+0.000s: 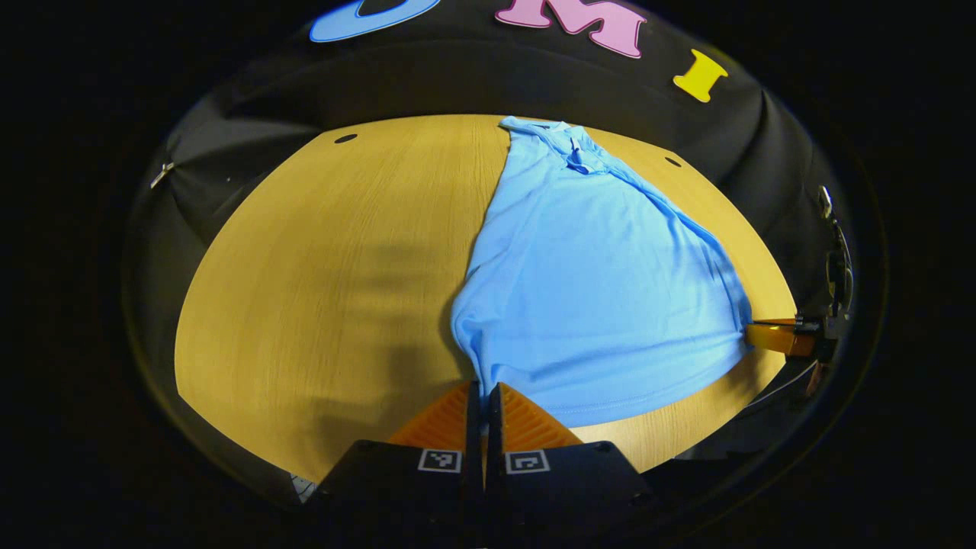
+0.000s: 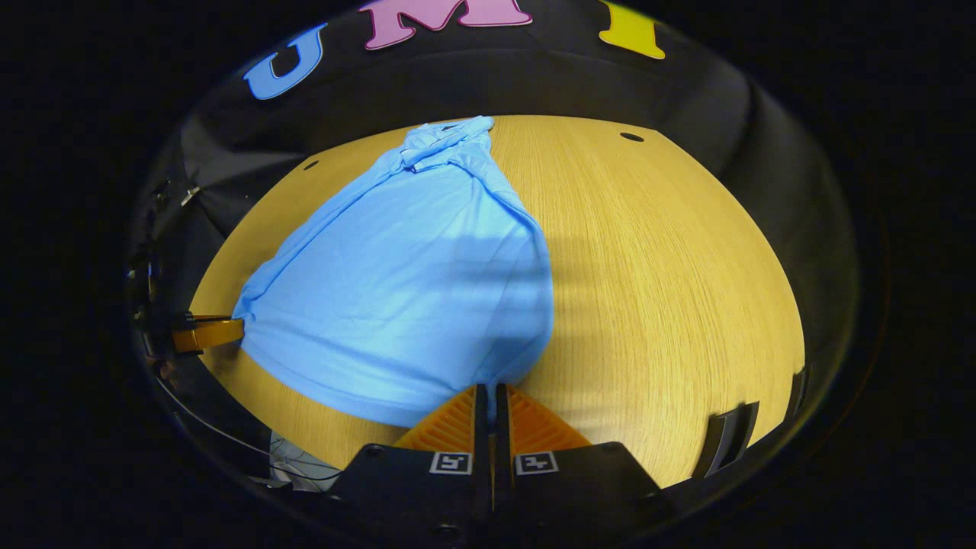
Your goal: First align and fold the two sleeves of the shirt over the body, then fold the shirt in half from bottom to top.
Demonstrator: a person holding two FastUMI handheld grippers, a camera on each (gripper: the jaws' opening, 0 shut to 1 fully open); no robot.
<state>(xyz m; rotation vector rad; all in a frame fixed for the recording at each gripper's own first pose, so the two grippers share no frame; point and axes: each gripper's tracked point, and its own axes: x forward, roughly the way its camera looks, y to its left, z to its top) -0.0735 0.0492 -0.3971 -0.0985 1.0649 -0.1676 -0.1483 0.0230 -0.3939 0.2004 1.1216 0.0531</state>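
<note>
Both grippers' jaws pinch the light-blue knit shirt (image 1: 602, 282) hem at six o'clock — next, carry it collarward.

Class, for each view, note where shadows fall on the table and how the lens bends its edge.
Left gripper view: a soft, streaky shadow lies on the wooden table left of the blue shirt, and the fisheye curves the table's far edge. Right gripper view: a shadow crosses the shirt's right part and the table beside it; the edge bows likewise.
</note>
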